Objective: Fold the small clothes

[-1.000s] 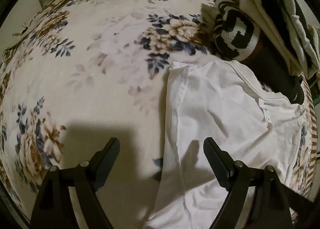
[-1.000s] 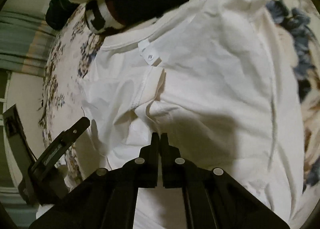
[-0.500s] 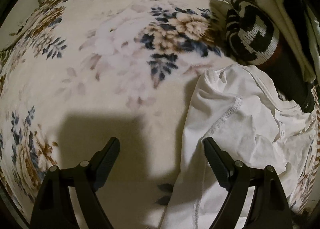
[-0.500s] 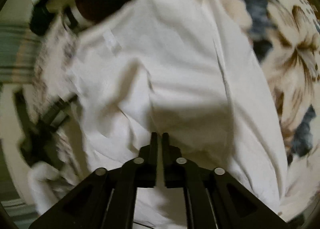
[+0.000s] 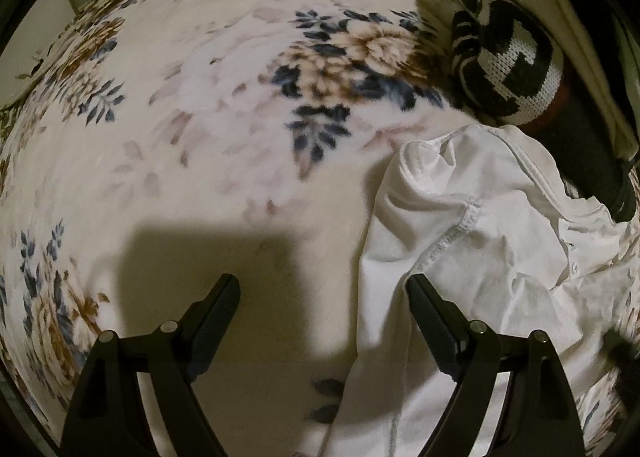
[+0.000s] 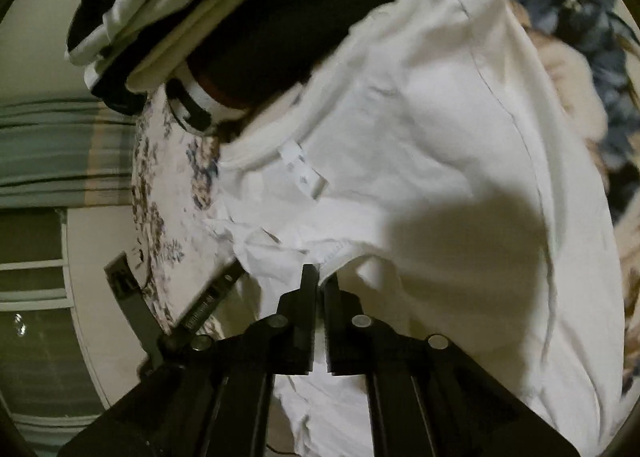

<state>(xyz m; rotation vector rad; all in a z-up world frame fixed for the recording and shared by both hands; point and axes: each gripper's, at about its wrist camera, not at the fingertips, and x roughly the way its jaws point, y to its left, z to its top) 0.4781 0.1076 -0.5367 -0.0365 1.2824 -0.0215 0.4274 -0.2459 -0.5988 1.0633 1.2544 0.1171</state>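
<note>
My right claw (image 6: 320, 277) is pinched closed on the white shirt (image 6: 440, 161) lying on the floral blanket (image 5: 200, 117); my left claw (image 5: 324, 289) hangs wide open, empty, beside the shirt's edge.

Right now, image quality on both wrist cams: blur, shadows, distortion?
Left wrist: mostly sharp, strong fisheye bulge, dark vignetted corners; a hard-edged shadow falls on the floral fleece blanket ahead of the left gripper. Right wrist: motion-blurred throughout; a soft shadow lies on the white cotton T-shirt.
</note>
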